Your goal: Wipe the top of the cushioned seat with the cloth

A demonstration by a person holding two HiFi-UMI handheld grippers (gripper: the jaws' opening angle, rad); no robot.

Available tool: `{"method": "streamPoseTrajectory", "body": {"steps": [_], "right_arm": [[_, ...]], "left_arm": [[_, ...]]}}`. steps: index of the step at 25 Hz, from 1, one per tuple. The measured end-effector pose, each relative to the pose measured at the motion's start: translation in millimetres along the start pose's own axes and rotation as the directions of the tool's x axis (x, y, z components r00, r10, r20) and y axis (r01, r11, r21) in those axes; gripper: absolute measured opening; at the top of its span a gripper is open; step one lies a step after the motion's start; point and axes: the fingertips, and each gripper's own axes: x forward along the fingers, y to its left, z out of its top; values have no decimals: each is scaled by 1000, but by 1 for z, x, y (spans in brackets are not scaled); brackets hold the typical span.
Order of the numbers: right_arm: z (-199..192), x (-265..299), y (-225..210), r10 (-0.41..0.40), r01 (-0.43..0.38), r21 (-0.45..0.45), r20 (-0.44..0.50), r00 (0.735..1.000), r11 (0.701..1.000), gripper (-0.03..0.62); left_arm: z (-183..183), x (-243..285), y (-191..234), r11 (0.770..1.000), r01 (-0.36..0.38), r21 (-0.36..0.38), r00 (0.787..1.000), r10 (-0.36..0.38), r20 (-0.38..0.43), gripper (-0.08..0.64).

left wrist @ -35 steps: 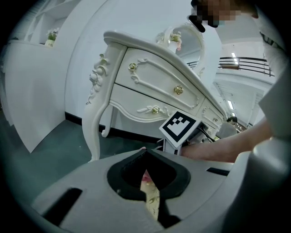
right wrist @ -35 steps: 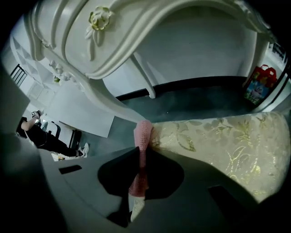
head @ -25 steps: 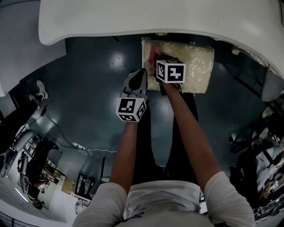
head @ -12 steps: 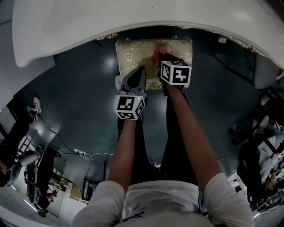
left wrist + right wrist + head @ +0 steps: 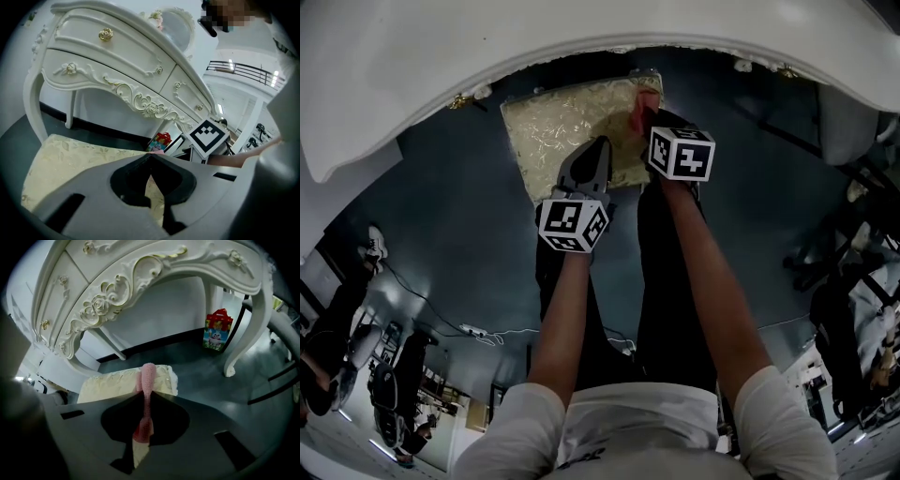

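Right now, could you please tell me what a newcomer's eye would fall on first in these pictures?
The pink knitted cloth stands out, pinched in the right hand-held gripper and trailing onto the pale yellow brocade cushioned seat. Behind looms the ornate white dressing table with gilt carved scrolls. The left hand-held gripper hangs shut and empty over the seat.

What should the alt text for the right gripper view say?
The right gripper has its jaws shut on a pink cloth that runs forward over a cream cushioned seat. Behind it stands an ornate white dressing table, with a colourful gift bag on the dark floor near one leg.
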Motion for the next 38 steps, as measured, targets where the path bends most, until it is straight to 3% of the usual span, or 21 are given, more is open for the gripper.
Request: {"method": "streamPoseTrajectory", "body": {"steps": [4,11,15,20,23,30,34,38], "right_arm": [[5,-8,-38,-89,88,17,31,996,996,23],[1,8,-49,-85,85,42,-21,996,995,24],[10,-5,-48,-88,84,95,31,996,992,25],[22,-14,31,79,-85,65,88,993,994,25],[8,1,89,178,-180,38,40,983,983,25],[-43,42,206,302,-301,24,-88,949,953,25],[-63,62,264,336,-342,-16,-153,929,939,25],[-77,82,298,304,-320,-61,-187,934,945,25]], "left_arm": [[2,11,-10,1000,21,2,1000,-21,3,12],[0,2,1,1000,15,10,1000,-15,-6,12],[2,-6,10,1000,-6,15,1000,6,1,12],[13,-32,45,997,-72,-9,997,73,41,12],[17,-53,71,993,-114,-18,992,115,52,12],[17,-117,135,980,-197,-21,978,198,61,12],[16,-150,166,969,-243,-48,967,246,71,12],[11,-172,188,964,-259,-63,962,263,70,12]]}}
